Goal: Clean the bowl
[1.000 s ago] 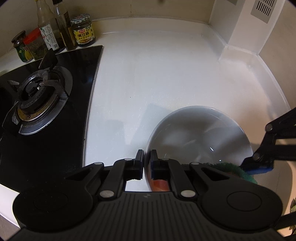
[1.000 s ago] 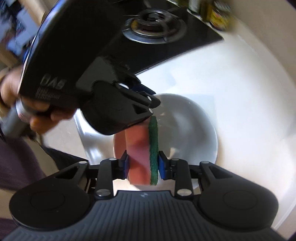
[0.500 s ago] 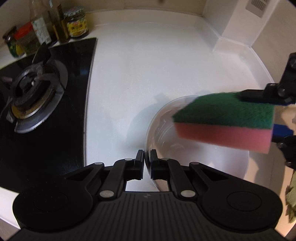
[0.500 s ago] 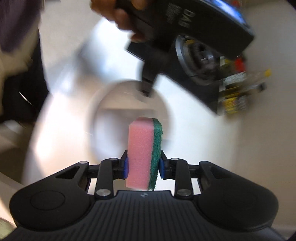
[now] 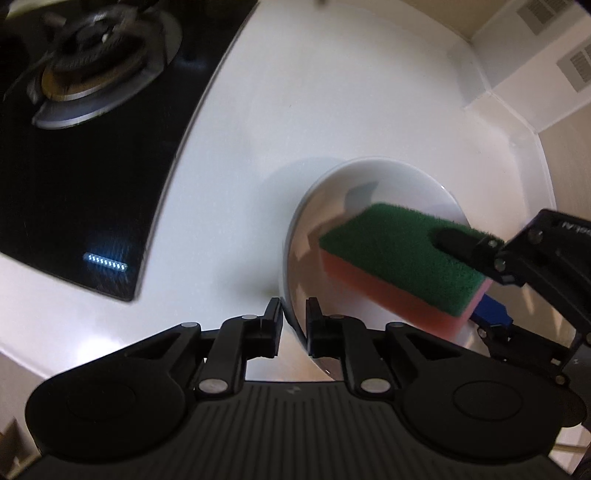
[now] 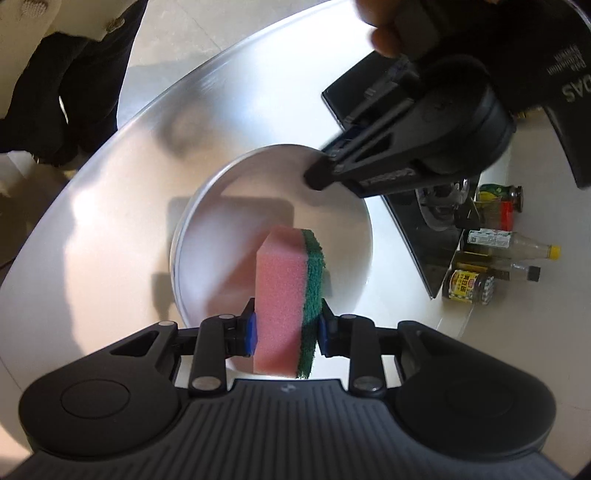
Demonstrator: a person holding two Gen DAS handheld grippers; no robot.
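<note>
The white bowl (image 5: 373, 177) sits on the white counter (image 5: 332, 92), just beside the black hob (image 5: 92, 184) and well clear of the burner (image 5: 99, 62). Inside the bowl is a sponge (image 6: 284, 295), pink foam with a green scouring face, clamped firmly between the blue pads of the right gripper (image 6: 284, 326); its far end reaches down into the bowl's hollow. The left gripper (image 5: 293, 319) straddles the bowl's near rim, one finger outside and one inside. Its jaws are opening, with a visible gap between the pads and the rim. A hand (image 6: 384, 29) holds it from above. Beyond the hob, away from the bowl, stand jars and bottles (image 6: 495, 258).
</note>
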